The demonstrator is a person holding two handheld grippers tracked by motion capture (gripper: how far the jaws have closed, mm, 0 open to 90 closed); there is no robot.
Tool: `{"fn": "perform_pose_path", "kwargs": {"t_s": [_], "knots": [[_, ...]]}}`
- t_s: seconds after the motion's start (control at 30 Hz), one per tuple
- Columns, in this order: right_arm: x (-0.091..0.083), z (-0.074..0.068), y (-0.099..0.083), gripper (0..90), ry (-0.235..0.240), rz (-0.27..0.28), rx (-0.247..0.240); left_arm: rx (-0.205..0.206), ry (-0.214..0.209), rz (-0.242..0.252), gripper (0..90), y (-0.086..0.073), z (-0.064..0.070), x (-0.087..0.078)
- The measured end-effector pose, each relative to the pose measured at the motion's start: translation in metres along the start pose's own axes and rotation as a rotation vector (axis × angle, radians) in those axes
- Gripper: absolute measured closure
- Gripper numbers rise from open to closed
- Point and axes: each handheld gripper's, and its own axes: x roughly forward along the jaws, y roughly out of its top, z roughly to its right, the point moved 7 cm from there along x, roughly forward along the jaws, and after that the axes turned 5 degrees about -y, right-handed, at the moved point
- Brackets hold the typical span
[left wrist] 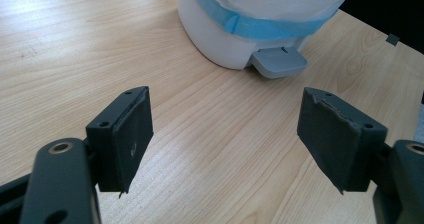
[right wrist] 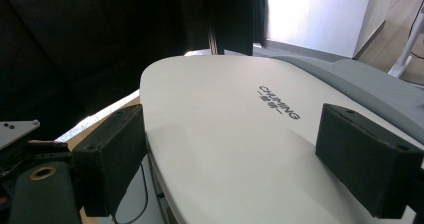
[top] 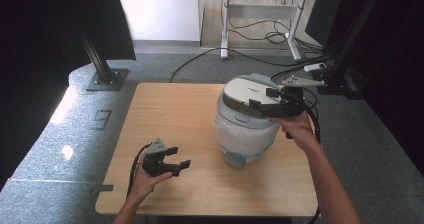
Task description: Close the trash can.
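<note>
A: Two claws, one bin (top: 245,126). Where on the table (top: 165,109)?
B: On the right half, a bit toward the far side. Stands upright, with the grey pedal (left wrist: 278,63) facing the near edge.
A: And the right claw (top: 263,97)?
B: Up at the white lid (right wrist: 225,134), wide open, one jaw on each side over the top. Grips nothing. Cannot tell if touching the lid or just above it.
A: The left claw (top: 179,156)?
B: Wide open too, and empty. Low over bare wood, well apart from the bin.
A: Heavy or light?
B: Probably light. Looks like hollow plastic with a thin white bag (top: 235,136) folded over the outside, under a blue band (left wrist: 260,26). Stiff shell, soft crinkly bag.
A: Slippery?
B: Likely, on that smooth lid. Better to pinch the lid's front edge, not the flat top. Might tip or slide if pushed hard up high, being so light.
A: So hold the bottom steady?
B: Good idea, with the empty left claw against the stiff wall, not the bag.
A: Room to move?
B: Plenty on the left and in front. Less on the right, close to the table's right edge. Open air above for lifting the lid.
</note>
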Motion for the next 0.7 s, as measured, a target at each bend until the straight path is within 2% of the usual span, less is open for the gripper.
{"fn": "perform_pose_path", "kwargs": {"t_s": [0.2,0.23,0.27,0.3,0.7], "knots": [[0.011,-0.010,-0.005,12.1,-0.047,-0.056,-0.067,0.000,-0.002,-0.004,21.9,-0.001,0.000,0.001],[0.013,-0.010,-0.007,14.3,-0.070,-0.073,-0.075,-0.001,-0.002,-0.005,21.9,-0.001,0.000,0.001],[0.015,-0.010,-0.010,14.0,-0.111,-0.087,-0.100,0.002,-0.002,-0.007,21.9,-0.001,0.000,0.001],[0.017,-0.009,-0.011,13.4,-0.128,-0.083,-0.107,0.002,-0.001,-0.007,21.9,-0.001,0.000,0.001],[0.016,-0.011,-0.013,13.8,-0.189,-0.073,-0.093,0.000,-0.003,-0.019,21.9,-0.003,0.000,0.004]]}}
